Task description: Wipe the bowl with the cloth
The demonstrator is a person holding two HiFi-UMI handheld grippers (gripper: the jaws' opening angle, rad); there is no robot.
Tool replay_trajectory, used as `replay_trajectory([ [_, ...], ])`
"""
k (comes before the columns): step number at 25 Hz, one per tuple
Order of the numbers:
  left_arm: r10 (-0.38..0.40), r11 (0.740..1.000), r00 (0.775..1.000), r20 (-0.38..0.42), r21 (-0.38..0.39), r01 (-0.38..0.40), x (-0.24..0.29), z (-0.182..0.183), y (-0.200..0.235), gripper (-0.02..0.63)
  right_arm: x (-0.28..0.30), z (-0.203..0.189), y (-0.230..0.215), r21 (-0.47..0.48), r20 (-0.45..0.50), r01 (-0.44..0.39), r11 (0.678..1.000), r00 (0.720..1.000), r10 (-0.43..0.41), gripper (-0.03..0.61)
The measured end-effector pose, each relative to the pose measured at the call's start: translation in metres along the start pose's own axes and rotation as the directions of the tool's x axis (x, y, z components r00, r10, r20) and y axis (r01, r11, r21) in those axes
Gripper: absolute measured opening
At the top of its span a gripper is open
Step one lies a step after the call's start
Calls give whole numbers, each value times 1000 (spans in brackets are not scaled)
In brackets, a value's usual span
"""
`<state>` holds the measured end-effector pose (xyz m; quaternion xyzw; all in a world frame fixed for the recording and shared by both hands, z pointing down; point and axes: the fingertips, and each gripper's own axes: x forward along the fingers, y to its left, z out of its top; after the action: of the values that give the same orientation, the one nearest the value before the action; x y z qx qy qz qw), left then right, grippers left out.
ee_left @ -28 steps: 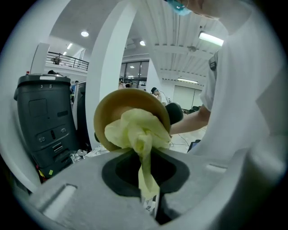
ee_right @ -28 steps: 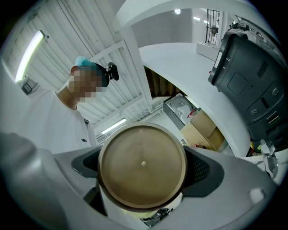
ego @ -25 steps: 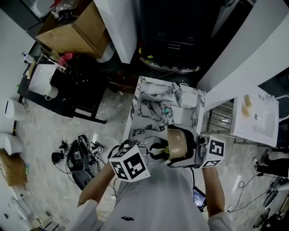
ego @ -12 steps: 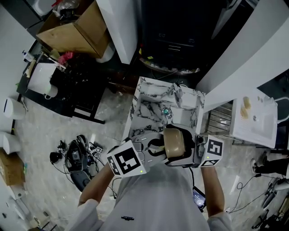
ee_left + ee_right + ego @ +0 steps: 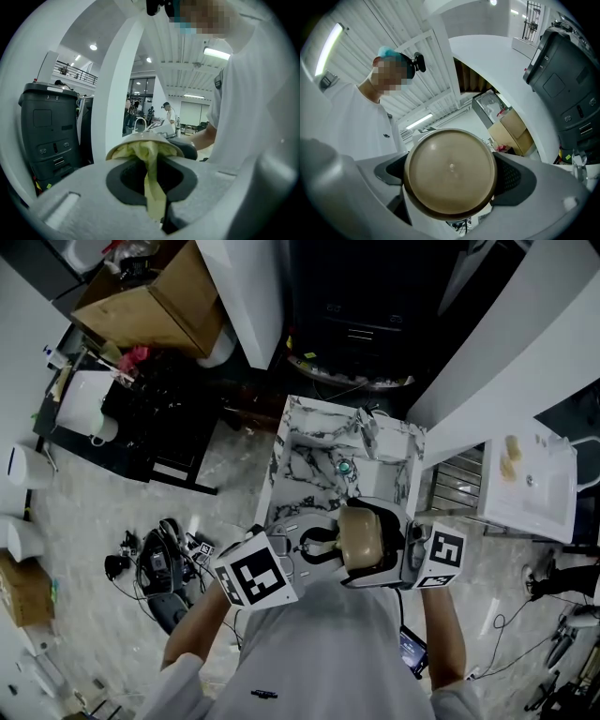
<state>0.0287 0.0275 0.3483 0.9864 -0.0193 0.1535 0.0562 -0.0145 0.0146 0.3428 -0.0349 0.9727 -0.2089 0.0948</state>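
My right gripper (image 5: 372,546) is shut on a tan bowl (image 5: 361,538), holding it on its side above the near end of a marble-patterned table (image 5: 314,451). The right gripper view shows the bowl's round underside (image 5: 450,172) filling the gap between the jaws of the right gripper (image 5: 450,174). From the left, my left gripper (image 5: 317,546) reaches toward the bowl's mouth. In the left gripper view it (image 5: 153,190) is shut on a yellow-green cloth (image 5: 152,180). The cloth's bunched end is pressed into the bowl (image 5: 123,146).
A small teal object (image 5: 345,468) lies on the marble table. A white sink unit (image 5: 530,486) stands at the right and a cardboard box (image 5: 159,306) at the far left. Cables and gear (image 5: 159,563) lie on the floor at the left.
The left gripper's marker cube has shifted a little left and turned. The bowl in the right gripper has edged slightly left. Both grips are unchanged.
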Motion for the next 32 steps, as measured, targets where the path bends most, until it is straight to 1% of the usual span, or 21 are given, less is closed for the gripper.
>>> replay_trajectory([
  [3,-8,999,998,-68,39,11,3,-9,-4,37,4,-11,-1,-36,-72,16,999,997,-18,541],
  [6,-16,996,991,-136,81,27,7,-16,-6,37,9,-21,-2,-76,-154,26,997,987,-38,541],
  [9,-24,995,987,-160,88,39,10,-19,-6,37,11,-25,-4,-132,-207,34,991,976,-61,541],
  [13,-21,998,991,-136,55,29,9,-17,-2,37,9,-20,-7,-130,-188,35,991,980,-59,541],
  [16,-15,999,991,-132,37,20,7,-22,0,37,5,-20,-9,-117,-171,38,992,984,-58,541],
  [20,-15,1000,989,-147,15,17,2,-31,1,37,2,-16,-4,-87,-127,20,996,991,-31,541],
  [24,3,1000,987,-161,-4,-3,4,-40,3,37,0,-10,-3,-82,-102,7,997,995,-16,541],
  [26,11,1000,984,-177,0,-11,6,-45,3,37,-1,-6,-3,-80,-85,7,997,996,-14,541],
  [29,8,1000,977,-215,29,-1,9,-50,-3,37,-2,-2,-3,-85,-74,3,996,997,-9,541],
  [32,-21,999,978,-207,41,30,10,-46,-11,37,-2,-1,-3,-89,-73,-7,996,997,1,540],
])
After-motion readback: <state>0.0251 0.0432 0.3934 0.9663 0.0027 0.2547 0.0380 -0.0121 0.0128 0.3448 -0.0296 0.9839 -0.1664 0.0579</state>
